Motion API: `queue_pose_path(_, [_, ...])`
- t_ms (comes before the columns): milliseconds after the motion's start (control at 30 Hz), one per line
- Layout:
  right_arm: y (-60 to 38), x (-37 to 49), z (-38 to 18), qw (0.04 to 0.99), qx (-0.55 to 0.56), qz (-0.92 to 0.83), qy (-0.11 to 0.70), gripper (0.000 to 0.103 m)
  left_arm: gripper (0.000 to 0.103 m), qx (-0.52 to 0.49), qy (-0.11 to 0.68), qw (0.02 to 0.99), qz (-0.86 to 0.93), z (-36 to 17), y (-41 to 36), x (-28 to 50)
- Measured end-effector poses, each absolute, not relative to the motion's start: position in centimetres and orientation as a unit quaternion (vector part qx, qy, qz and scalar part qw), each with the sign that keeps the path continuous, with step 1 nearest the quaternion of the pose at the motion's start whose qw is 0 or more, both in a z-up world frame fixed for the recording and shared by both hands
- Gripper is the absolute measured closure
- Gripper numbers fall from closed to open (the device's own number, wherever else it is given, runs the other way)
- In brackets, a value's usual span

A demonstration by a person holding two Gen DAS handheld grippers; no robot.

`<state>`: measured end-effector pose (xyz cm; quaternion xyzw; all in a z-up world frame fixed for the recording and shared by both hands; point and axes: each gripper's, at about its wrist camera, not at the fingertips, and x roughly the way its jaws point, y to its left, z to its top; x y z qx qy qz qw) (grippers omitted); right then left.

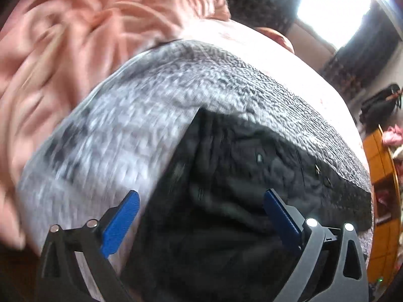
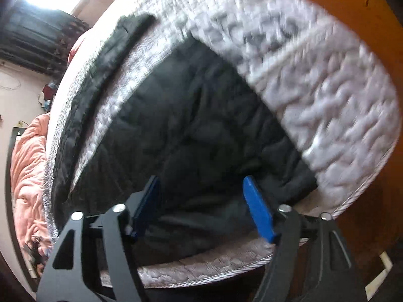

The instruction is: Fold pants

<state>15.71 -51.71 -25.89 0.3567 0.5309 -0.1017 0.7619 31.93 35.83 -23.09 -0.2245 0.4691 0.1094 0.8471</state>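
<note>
Black pants lie spread on a grey-white quilted bed cover. In the left wrist view my left gripper is open, its blue pads straddling the pants' near edge, just above the cloth. In the right wrist view the black pants fill the middle, and a strip of them runs toward the far left. My right gripper is open over the pants' near end, holding nothing. Both views are motion-blurred.
A crumpled pink blanket lies at the bed's far side; it also shows in the right wrist view. An orange wooden shelf stands to the right. The bed's near edge and orange-brown floor are below my right gripper.
</note>
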Motion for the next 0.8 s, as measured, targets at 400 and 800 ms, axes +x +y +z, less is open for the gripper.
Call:
queue_pose_path(400, [-51.4, 24.4, -22.5, 0.784, 0.337, -0.069, 0.517, 0.023, 0.004, -0.238, 0.549, 0.801, 0.034, -30.9, 39.8, 46.9])
queue_pose_path(800, [-54.0, 43.5, -19.6, 0.821, 0.259, 0.036, 0.507, 0.014, 0.051, -0.206, 0.556, 0.805, -0.01, -33.0, 38.3, 47.8])
